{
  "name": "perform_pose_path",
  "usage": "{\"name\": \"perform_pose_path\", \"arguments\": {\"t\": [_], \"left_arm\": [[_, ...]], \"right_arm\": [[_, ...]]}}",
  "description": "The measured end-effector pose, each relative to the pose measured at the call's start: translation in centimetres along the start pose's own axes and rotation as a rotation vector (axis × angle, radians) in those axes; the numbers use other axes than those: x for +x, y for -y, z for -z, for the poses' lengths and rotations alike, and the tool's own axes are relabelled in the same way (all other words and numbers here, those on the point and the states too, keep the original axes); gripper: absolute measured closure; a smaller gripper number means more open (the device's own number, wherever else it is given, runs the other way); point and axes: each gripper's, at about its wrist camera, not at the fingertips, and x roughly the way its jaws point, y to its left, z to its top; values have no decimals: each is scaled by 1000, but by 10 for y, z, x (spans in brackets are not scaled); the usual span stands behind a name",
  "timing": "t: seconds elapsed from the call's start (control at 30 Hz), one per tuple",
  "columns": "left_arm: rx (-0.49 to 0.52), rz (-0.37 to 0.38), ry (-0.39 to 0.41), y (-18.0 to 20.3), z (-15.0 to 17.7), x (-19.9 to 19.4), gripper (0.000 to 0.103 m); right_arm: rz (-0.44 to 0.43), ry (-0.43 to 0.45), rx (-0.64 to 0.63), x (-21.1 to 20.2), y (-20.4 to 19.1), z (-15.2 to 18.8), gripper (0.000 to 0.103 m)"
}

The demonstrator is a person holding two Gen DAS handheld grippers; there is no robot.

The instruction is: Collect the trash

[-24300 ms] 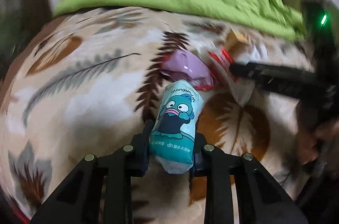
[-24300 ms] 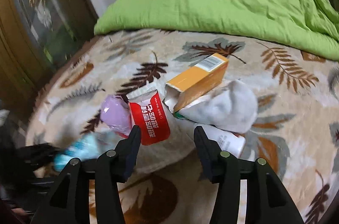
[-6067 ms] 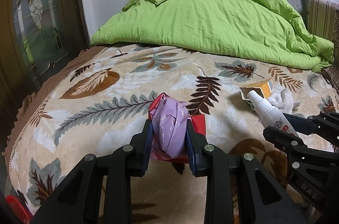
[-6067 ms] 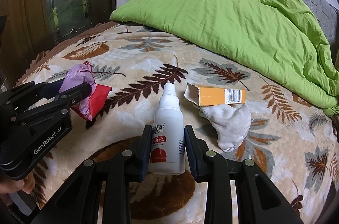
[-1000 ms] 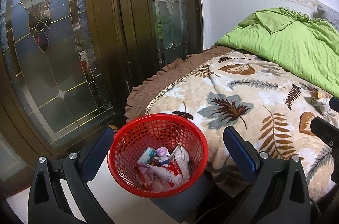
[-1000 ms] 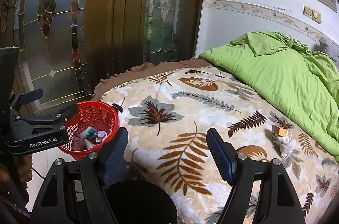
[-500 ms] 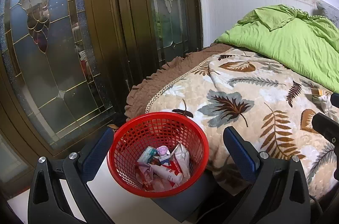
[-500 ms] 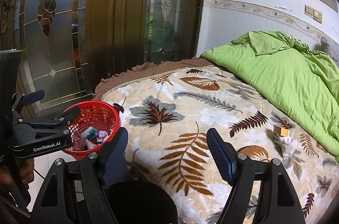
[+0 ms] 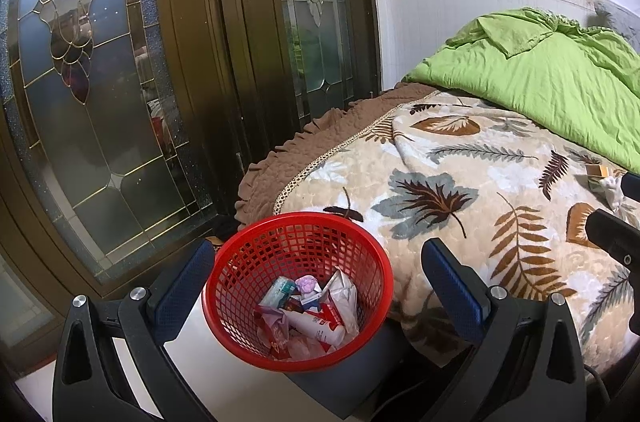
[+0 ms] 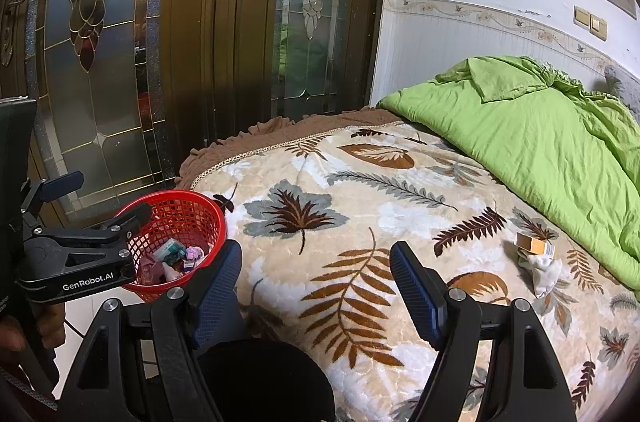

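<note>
A red mesh basket point(image 9: 298, 286) sits low in the centre of the left wrist view, on a pale floor beside the bed point(image 9: 460, 206); in the right wrist view the same basket point(image 10: 180, 222) lies at the lower left of the frame. Inside it is a heap of collected trash: a white bottle point(image 9: 316, 328) lying on its side with its long axis running from upper left to lower right, a teal packet point(image 9: 280, 292) tilted toward the upper right, a small lilac wad point(image 9: 306, 283), a crumpled white wrapper point(image 9: 344, 298) leaning against the right wall, and red and pink wrappers point(image 9: 276, 336) at the bottom.

The left gripper point(image 9: 316, 294) hangs over the basket with its blue-padded fingers point(image 9: 452, 286) wide apart, one on each side of the rim, gripping nothing. The right gripper point(image 10: 316, 286) is over the leaf-patterned blanket point(image 10: 360, 222), its fingers point(image 10: 416, 290) likewise spread and empty.

Two pieces remain on the bed, at the right of both frames: a small orange box point(image 10: 534, 246), its long axis running from upper left to lower right, and touching it just below, a crumpled white sock point(image 10: 544, 274). In the left wrist view they show at the far right edge point(image 9: 600, 172). A green duvet point(image 10: 540, 126) is piled at the upper right. A hand point(image 10: 24, 330) holds the left gripper's handle at the lower left.
</note>
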Motion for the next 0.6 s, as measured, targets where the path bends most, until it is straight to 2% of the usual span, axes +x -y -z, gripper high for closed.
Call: {"name": "perform_pose_path", "arguments": {"t": [0.5,0.6], "left_arm": [[42,10,-4,8,-4,7,0],[77,13,7,15,-9,14,0]], "right_arm": [[-7,-5,22,2,3,4,23],[-4,-5,25,3,5,5,23]]}}
